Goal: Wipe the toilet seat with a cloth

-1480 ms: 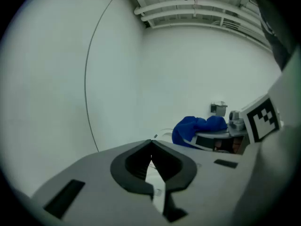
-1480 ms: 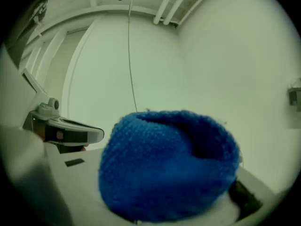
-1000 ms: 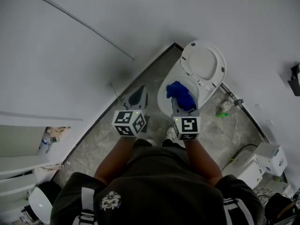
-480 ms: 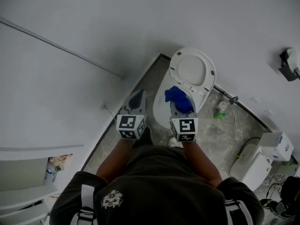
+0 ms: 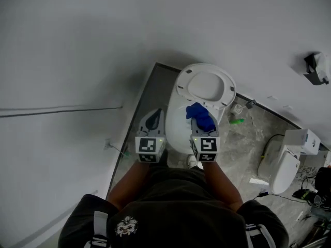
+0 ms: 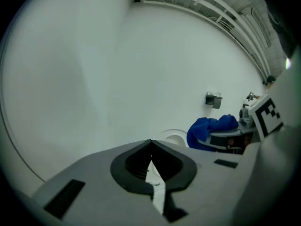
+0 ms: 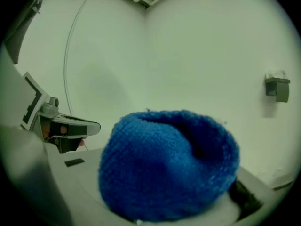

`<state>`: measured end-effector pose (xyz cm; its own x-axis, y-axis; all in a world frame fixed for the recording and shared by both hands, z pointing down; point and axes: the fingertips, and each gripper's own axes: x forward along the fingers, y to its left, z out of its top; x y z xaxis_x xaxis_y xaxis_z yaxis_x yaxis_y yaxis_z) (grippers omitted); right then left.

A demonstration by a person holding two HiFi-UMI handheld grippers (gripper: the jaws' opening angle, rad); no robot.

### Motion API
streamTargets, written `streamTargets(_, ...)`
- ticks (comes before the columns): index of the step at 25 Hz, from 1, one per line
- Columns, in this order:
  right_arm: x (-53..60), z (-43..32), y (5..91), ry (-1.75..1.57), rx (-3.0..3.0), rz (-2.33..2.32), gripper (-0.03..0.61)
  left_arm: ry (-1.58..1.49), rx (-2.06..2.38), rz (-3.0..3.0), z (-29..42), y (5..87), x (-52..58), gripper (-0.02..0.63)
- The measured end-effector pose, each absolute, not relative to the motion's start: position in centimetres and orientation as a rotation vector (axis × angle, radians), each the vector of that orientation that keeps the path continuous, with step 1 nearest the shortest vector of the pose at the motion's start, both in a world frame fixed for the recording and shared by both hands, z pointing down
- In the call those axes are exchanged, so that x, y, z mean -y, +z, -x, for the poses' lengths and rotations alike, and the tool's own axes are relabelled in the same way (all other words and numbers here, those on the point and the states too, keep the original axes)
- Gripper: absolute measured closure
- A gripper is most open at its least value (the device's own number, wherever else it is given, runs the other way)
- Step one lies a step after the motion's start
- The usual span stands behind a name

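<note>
Cloth (image 5: pixel 200 115), blue and bunched, is clamped in the right gripper (image 5: pixel 199 123) just above the toilet seat (image 5: pixel 174 125), lid (image 5: pixel 207 84) up, left gripper (image 5: pixel 153 119) closed and empty alongside; probably best to press the wad flat on the rim and sweep round evenly.

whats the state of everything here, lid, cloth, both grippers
lid: raised
cloth: bunched up, held in the right gripper
right gripper: shut on cloth
left gripper: shut, empty
</note>
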<state>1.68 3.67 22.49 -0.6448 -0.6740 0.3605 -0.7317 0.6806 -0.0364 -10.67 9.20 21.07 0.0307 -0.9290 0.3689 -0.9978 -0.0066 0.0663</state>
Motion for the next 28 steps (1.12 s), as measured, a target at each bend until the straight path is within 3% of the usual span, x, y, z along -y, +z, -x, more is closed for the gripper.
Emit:
streamTargets(9,3.5,-0.1,26.2,0.299,2.375,-1.351,0.486,0.379,1.663,-2.238,10.5,24.6,-1.4,0.604)
streamTargets(28,14.8,3.0,37.3,0.487,2.242,-1.240,0.486,0.526,1.589,-2.203,11.5,34.1,7.3,0.604)
